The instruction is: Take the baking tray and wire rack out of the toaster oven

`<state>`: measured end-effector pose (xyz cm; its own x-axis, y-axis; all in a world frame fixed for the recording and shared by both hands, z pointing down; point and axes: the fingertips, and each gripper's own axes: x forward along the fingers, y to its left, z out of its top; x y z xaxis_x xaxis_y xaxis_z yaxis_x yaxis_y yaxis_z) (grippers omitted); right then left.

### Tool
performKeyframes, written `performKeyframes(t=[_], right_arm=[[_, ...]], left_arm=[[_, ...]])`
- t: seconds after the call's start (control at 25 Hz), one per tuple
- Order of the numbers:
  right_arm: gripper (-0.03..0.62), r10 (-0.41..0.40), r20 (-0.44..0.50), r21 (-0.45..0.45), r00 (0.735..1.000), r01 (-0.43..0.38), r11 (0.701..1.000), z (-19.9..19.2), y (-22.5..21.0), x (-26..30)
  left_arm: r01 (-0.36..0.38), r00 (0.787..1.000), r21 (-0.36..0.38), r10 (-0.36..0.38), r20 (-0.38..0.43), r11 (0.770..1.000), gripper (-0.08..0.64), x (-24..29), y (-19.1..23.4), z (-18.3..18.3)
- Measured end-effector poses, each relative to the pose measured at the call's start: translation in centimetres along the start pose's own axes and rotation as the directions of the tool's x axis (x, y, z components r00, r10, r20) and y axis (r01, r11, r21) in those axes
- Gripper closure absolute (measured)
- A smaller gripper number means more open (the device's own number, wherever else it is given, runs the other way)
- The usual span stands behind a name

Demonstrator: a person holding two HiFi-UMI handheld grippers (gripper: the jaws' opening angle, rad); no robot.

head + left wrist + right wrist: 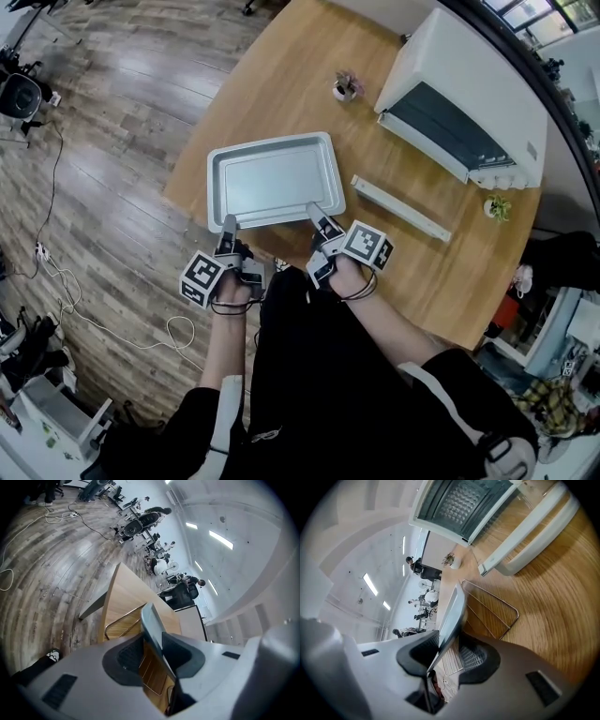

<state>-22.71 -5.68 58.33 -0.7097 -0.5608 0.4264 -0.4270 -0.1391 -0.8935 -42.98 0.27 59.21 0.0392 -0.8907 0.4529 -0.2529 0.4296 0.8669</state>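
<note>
The silver baking tray [272, 178] lies flat on the wooden table [281, 84], near its front edge. The wire rack [492, 606] sits under it, its wires [119, 623] showing past the tray's edge in both gripper views. My left gripper [229, 223] is at the left of the tray's near rim [149, 620], and my right gripper [315, 208] is at the right of that rim [457, 609]. The rim runs between each pair of jaws. In each view a gap shows beside one pad, so the pads do not clamp it. The white toaster oven [469, 94] stands at the back right.
A long white bar [398, 208] lies on the table in front of the oven. A small potted plant [345, 86] stands left of the oven and another [497, 207] at the table's right edge. Cables [56, 272] trail over the wooden floor on the left.
</note>
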Motion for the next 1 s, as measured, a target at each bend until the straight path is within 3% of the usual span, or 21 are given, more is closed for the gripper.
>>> performKeyframes(t=[0.16, 0.32, 0.44, 0.56, 0.72, 1.0], right_arm=[[0.454, -0.035, -0.010, -0.011, 0.999, 0.035, 0.999, -0.2, -0.7, 0.2], [0.449, -0.152, -0.041, -0.035, 0.988, 0.151, 0.988, -0.8, -2.5, 0.2], [0.409, -0.202, -0.082, -0.014, 0.976, 0.202, 0.979, -1.9, -3.0, 0.1], [0.353, -0.206, -0.103, 0.011, 0.973, 0.208, 0.978, -2.4, -3.0, 0.3], [0.350, -0.209, -0.108, 0.042, 0.972, 0.215, 0.976, -2.2, -3.6, 0.2], [0.347, -0.225, -0.131, 0.040, 0.966, 0.232, 0.972, -3.0, -4.2, 0.1]], left_arm=[[-0.051, 0.998, 0.024, 0.052, -0.029, 0.998, 0.436, 0.2, 0.8, -0.2], [-0.143, 0.985, 0.033, 0.146, -0.088, 0.989, 0.437, 0.6, 2.0, -1.0], [-0.191, 0.977, 0.027, 0.192, -0.088, 0.981, 0.432, 0.5, 2.5, -1.1], [-0.202, 0.973, 0.007, 0.202, -0.111, 0.979, 0.423, 0.6, 2.8, -1.6], [-0.204, 0.966, 0.023, 0.205, -0.158, 0.979, 0.405, 0.7, 3.0, -2.7], [-0.203, 0.964, 0.019, 0.203, -0.171, 0.979, 0.403, 0.3, 3.7, -2.9]])
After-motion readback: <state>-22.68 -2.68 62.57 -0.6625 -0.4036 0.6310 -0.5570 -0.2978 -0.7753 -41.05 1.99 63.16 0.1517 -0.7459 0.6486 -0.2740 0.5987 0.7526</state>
